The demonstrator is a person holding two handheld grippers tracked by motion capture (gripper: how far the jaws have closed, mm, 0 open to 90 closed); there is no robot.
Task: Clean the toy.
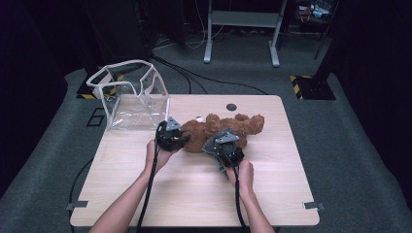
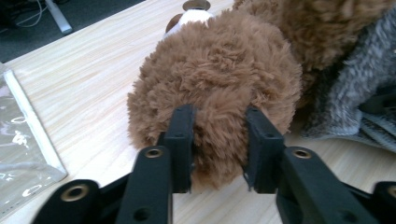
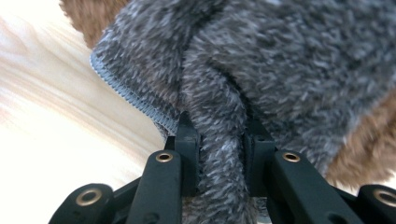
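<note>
A brown plush teddy bear (image 1: 209, 128) lies on its side across the middle of the wooden table (image 1: 194, 194), wearing a grey fuzzy garment (image 3: 289, 60). My left gripper (image 1: 182, 139) is shut on a brown plush limb (image 2: 219, 93) at the bear's left end, its pads pressing into the fur. My right gripper (image 1: 224, 144) is shut on a fold of the grey garment (image 1: 231, 137) at the bear's near side. In the right gripper view that fold (image 3: 219, 154) is pinched between the two jaws. A white and brown patch (image 2: 194, 14) of the bear lies beyond the limb.
A clear plastic bag with white trim (image 1: 131, 94) stands open at the table's back left corner; its edge (image 2: 28, 126) lies close to my left gripper. A round dark hole (image 1: 231, 107) sits near the table's far edge. Bare wood stretches in front of the bear.
</note>
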